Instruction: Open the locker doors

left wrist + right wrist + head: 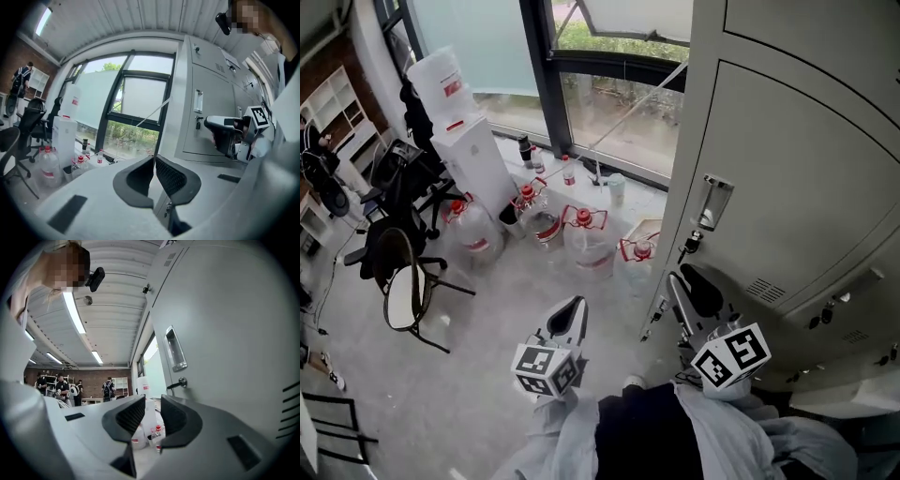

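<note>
The grey locker door (787, 178) at the right stands closed, with a recessed handle (713, 202) and a key (687, 246) in the lock below it. My right gripper (684, 279) hovers just under that key, close to the door face. Its jaws stand a little apart with nothing between them. In the right gripper view, the handle (175, 350) and the key (178, 384) lie above and right of the right gripper (152, 401). My left gripper (578, 303) hangs left of the lockers, shut and empty. The left gripper (153, 157) points toward the window.
A lower locker door with its own key (654, 315) sits below the right gripper. Several water jugs (586, 239) and a water dispenser (473, 155) stand by the window. A chair (403, 281) is at the left. People stand far back in the room (61, 385).
</note>
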The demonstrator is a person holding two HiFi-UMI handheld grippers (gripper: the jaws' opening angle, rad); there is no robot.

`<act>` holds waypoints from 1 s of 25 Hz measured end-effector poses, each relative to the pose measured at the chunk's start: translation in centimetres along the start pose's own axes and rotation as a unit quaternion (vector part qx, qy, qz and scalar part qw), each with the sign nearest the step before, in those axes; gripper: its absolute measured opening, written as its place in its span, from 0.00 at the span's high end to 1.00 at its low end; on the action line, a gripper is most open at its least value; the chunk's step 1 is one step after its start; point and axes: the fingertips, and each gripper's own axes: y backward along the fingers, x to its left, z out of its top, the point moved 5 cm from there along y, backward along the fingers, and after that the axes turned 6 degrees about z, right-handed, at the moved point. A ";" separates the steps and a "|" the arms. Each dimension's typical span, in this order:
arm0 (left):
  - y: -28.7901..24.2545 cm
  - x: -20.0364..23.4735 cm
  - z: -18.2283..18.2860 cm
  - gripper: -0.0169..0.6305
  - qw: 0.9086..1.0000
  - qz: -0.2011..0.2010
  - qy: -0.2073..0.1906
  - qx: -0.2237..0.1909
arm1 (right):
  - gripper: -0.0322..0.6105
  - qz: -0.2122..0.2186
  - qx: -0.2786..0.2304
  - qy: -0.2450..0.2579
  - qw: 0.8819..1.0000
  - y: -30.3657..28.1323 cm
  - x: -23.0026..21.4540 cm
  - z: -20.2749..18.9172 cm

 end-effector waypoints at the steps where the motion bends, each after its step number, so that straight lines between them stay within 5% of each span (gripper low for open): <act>1: -0.9 0.0 -0.1 0.95 1.000 -0.013 0.000 0.001 | 0.82 -0.009 -0.001 0.003 1.000 0.1 -0.2 0.1; 10: -7.4 -0.7 1.8 0.95 0.989 -0.146 -0.011 0.002 | 0.82 -0.118 -0.006 0.035 0.992 0.5 -0.9 0.7; 17: -10.2 -0.7 4.4 0.95 0.967 -0.251 -0.030 0.023 | 0.82 -0.223 -0.017 0.047 0.973 0.4 -0.3 2.2; 25: -11.6 0.1 5.6 0.95 0.943 -0.327 -0.044 0.036 | 0.82 -0.278 -0.018 0.085 0.957 -1.4 1.2 4.3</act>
